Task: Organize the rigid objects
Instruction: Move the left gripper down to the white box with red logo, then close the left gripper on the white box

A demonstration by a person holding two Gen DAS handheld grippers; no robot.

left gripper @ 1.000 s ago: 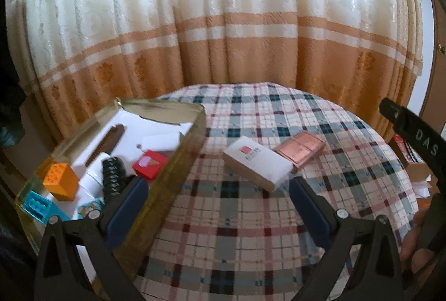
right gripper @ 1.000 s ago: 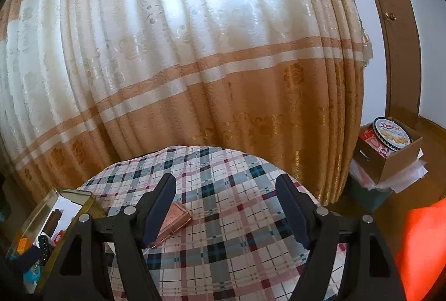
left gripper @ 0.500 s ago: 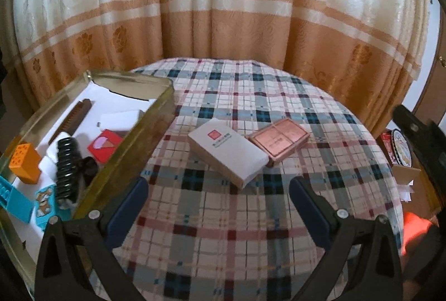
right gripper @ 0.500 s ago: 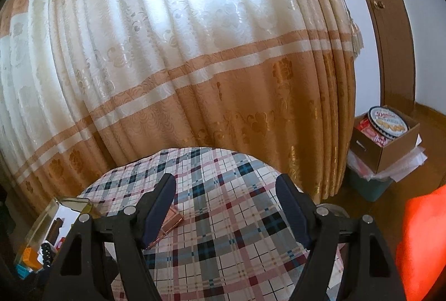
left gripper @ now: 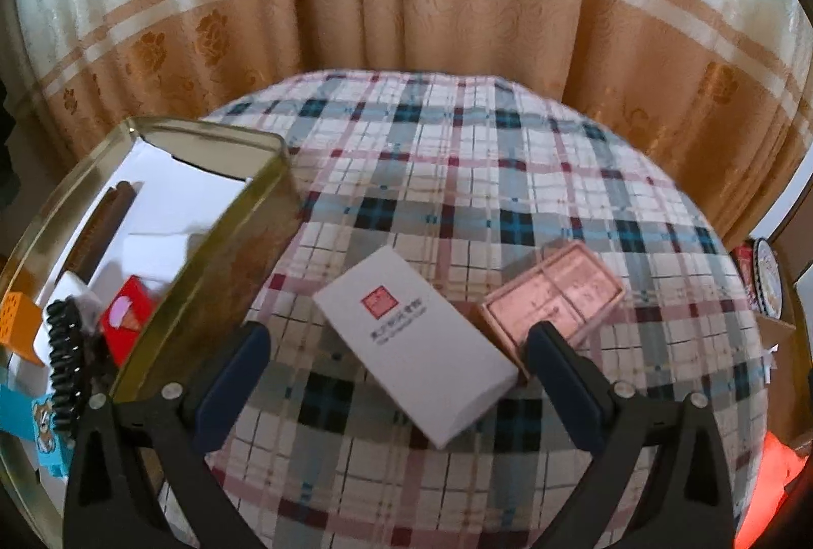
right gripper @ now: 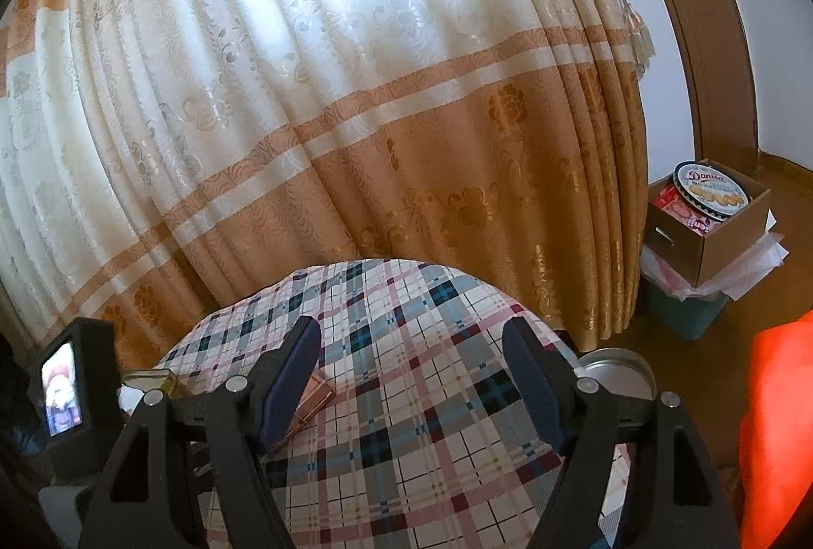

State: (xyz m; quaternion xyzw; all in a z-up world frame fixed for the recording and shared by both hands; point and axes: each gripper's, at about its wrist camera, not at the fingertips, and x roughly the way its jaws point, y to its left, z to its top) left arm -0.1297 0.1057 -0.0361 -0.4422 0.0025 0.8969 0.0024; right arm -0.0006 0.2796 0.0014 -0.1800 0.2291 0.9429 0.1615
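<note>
Hovering my left gripper [left gripper: 391, 361] over the white box [left gripper: 414, 345], jaws wide and empty, I judge it light, stiff cardboard, smooth enough to slip; I'd pinch its long sides. It lies near the counter's [left gripper: 457, 152] middle, touching the pink box [left gripper: 554, 295], beside the tin [left gripper: 213, 254]. My right gripper [right gripper: 411, 376] stands open, holding nothing, probably idle.

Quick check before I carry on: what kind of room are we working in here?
Most likely a room in a home. A round table under a plaid tablecloth stands before floor-length patterned curtains, and a cardboard box holding a cookie tin sits on the wooden floor by the door frame.
</note>
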